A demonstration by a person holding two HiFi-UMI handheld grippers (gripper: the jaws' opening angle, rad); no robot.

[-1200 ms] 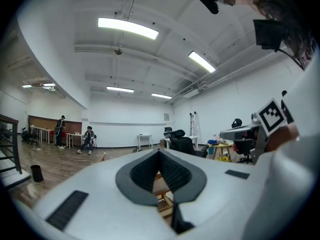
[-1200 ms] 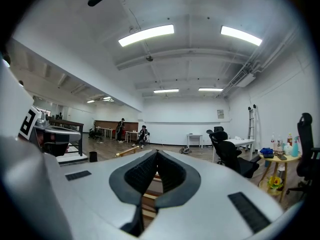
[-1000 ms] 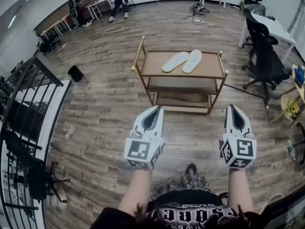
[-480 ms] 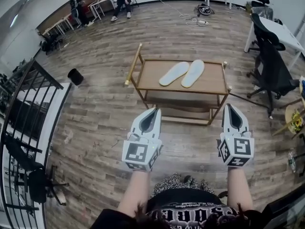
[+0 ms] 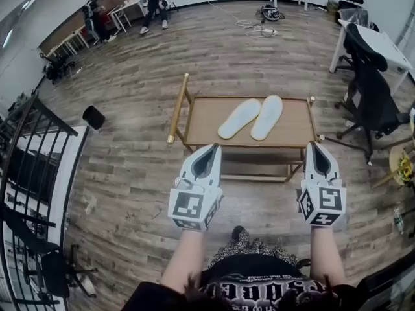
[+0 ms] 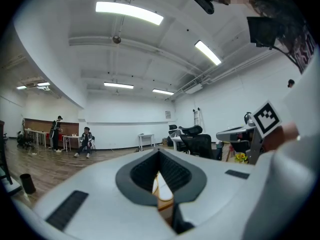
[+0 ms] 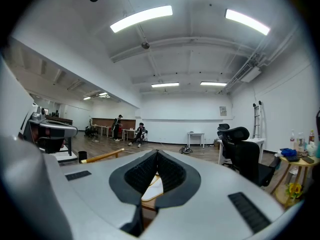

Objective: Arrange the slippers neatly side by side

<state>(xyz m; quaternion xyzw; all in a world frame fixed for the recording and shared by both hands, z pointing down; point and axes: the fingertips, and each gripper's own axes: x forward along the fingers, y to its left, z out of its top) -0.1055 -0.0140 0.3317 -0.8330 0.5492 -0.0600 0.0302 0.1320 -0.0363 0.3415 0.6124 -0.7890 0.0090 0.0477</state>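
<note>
Head view: a wooden cart (image 5: pixel 201 118) stands at the centre of the frame on the plank floor, its long handle rail (image 5: pixel 176 109) along its left edge. Two white slippers lie soles-up on its top shelf: the left-hand slipper (image 5: pixel 238 118) slants toward upper right, and the right-hand slipper (image 5: pixel 267 116) lies straighter just beside it, so the pair is close at the upper ends and spread at the lower ones (not yet parallel). The left gripper (image 5: pixel 215 146) and the right gripper (image 5: pixel 310 144) sit in the lower half of the frame, just below the cart's near edge, both with jaws together and nothing between them. A black office chair (image 5: pixel 373 102) is at the right and a dark bin (image 5: pixel 94 116) at the left.

Left gripper view: the left gripper (image 6: pixel 158 149) has its jaw tips meeting. Through the gap behind them a slipper (image 6: pixel 163 188) shows on the cart, well beyond. Seated people (image 6: pixel 86 141) are at the far left.

Right gripper view: the right gripper (image 7: pixel 157 151) is likewise closed and empty, and a slipper (image 7: pixel 154 191) is visible through its gap. The handle rail (image 7: pixel 102 156) shows at the left.
</note>
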